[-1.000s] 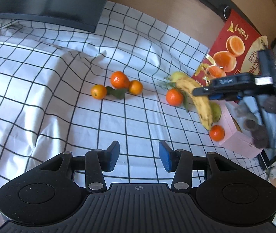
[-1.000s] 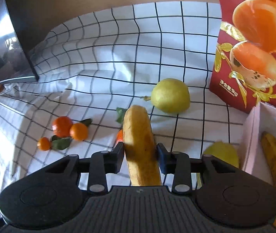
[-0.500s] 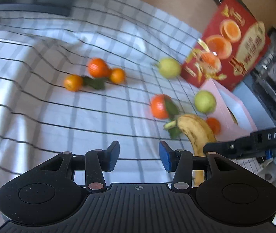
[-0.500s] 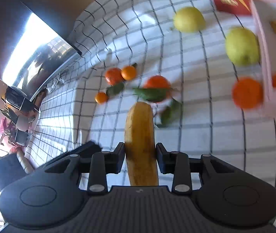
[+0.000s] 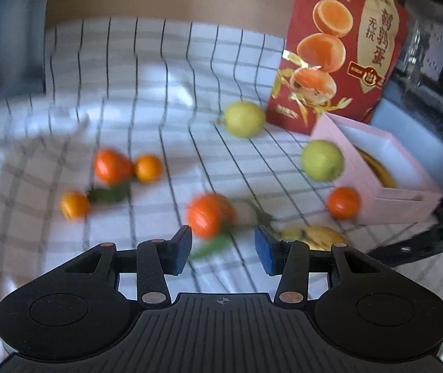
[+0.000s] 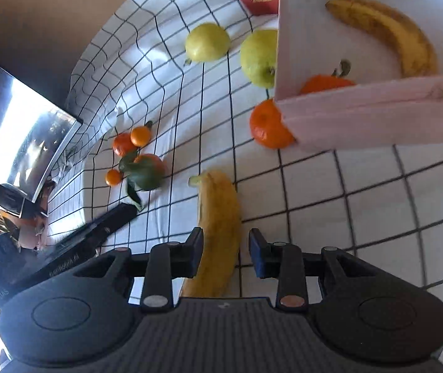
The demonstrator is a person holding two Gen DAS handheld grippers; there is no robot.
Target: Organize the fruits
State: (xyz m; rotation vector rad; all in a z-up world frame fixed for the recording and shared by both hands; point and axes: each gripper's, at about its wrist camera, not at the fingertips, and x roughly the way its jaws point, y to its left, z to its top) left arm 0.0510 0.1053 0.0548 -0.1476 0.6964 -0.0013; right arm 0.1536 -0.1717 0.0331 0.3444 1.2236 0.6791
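Observation:
My right gripper [image 6: 225, 253] stands open around a yellow banana [image 6: 218, 227] that lies on the checked cloth; a gap shows beside its right finger. The banana's tip also shows in the left wrist view [image 5: 313, 236]. The pink box [image 6: 374, 115] ahead holds another banana [image 6: 389, 34] and an orange [image 6: 324, 84]. My left gripper [image 5: 223, 248] is open and empty, just before a leafy orange [image 5: 207, 214]. Two green-yellow fruits [image 5: 243, 118] [image 5: 322, 160] and an orange [image 5: 342, 202] lie near the box [image 5: 405, 199].
Three small oranges [image 5: 112, 168] with leaves lie at the left on the cloth. A red printed carton [image 5: 336, 49] stands behind the box. A dark monitor [image 6: 25, 143] stands at the table's far side. The left gripper's body [image 6: 75, 239] shows left of the banana.
The right gripper has carried the banana down beside the pink box, and its jaws have opened off it. The left gripper has swung toward the leafy orange.

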